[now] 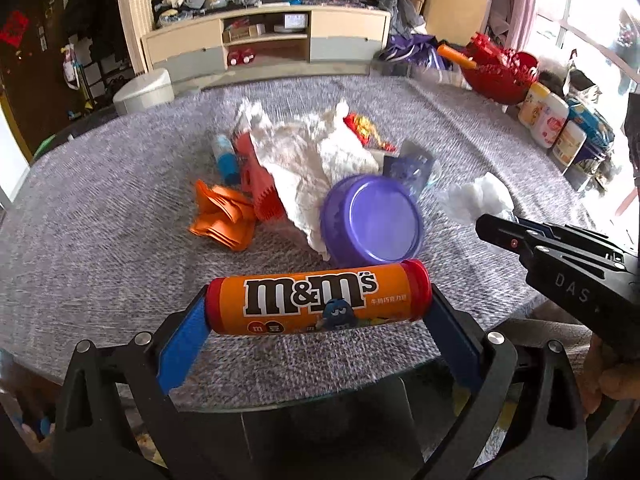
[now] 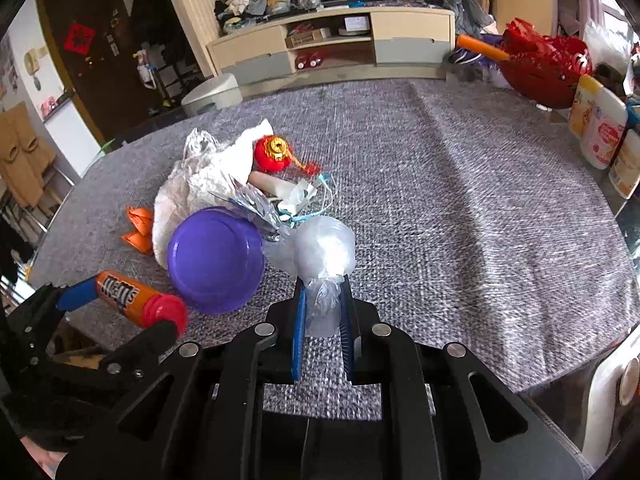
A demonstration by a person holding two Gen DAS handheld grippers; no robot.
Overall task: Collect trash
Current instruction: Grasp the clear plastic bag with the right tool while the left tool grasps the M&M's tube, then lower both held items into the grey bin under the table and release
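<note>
Left gripper (image 1: pixel 318 312): jaws pinching M&M's tube (image 1: pixel 316 300) endwise, cap to base, lifted clear of tabletop (image 1: pixel 100 208), likely for carry-off. Right gripper (image 2: pixel 323 312): jaws pressed on crumpled clear plastic bag (image 2: pixel 326 256), bulk bulging ahead of tips. Beyond both jaws: purple bowl (image 1: pixel 372 224) upturned against white tissue (image 1: pixel 312 160). No bin in view. Items under tissue hard to make out.

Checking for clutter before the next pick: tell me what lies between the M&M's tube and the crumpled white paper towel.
The purple bowl, tipped on its side, sits between the M&M's tube and the paper towel, overlapping the towel's edge; the left wrist view shows it best.
</note>
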